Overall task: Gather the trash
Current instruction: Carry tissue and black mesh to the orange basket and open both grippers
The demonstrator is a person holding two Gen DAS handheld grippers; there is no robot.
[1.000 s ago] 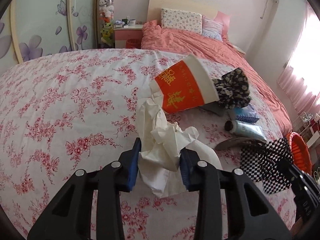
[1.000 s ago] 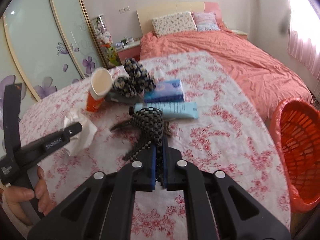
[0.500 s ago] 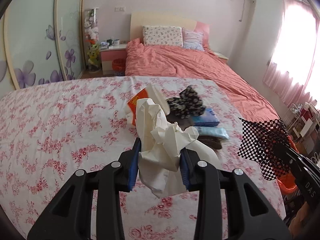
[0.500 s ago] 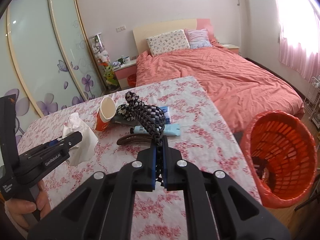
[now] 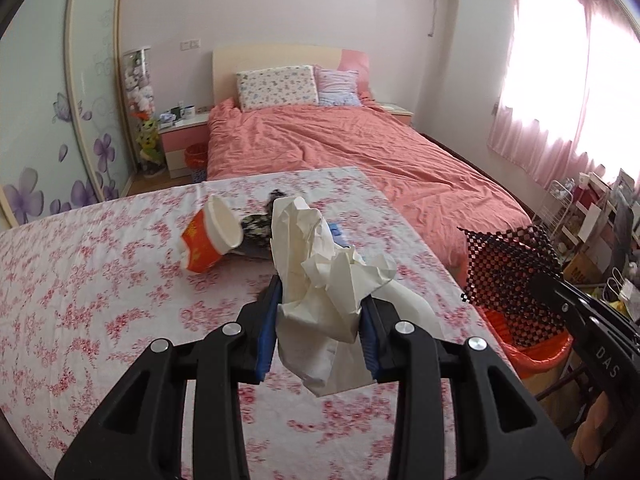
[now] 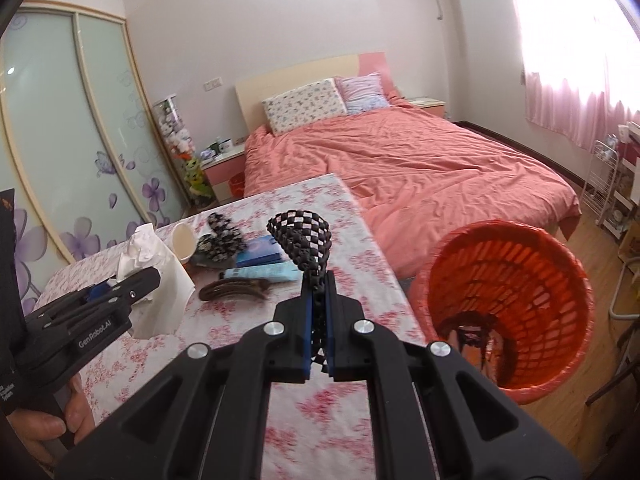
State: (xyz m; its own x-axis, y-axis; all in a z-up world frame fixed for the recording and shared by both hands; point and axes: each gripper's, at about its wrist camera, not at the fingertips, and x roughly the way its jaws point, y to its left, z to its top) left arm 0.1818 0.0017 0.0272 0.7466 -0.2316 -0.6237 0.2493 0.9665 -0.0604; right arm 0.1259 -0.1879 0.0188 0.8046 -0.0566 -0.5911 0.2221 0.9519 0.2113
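White crumpled tissue (image 5: 320, 292), creased and bunched with a loose flap hanging below, sits clamped between the blue pads of my left claw (image 5: 320, 320), held up above the worktop (image 5: 100, 300). My right claw (image 6: 319, 312) is clenched tight on a black-and-white checkered mesh scrap (image 6: 304, 236), which fans out upward from the pads like a small cone; it too is lifted clear of the worktop. In the left wrist view that mesh shows at the right, in front of the orange basket (image 6: 512, 304), whose slatted wall is lined with an orange bag and which stands on the floor just beside the worktop's edge. Something dark lies at its bottom. On the floral pink cloth behind my claws lie an orange paper cup (image 5: 210, 240) tipped on its side, a dark patterned fabric piece (image 6: 222, 236), a blue packet (image 6: 260, 254), a pale blue tube (image 6: 264, 272) and a brown hair clip (image 6: 236, 290). Beyond is a bed (image 5: 340, 148) with a salmon cover.
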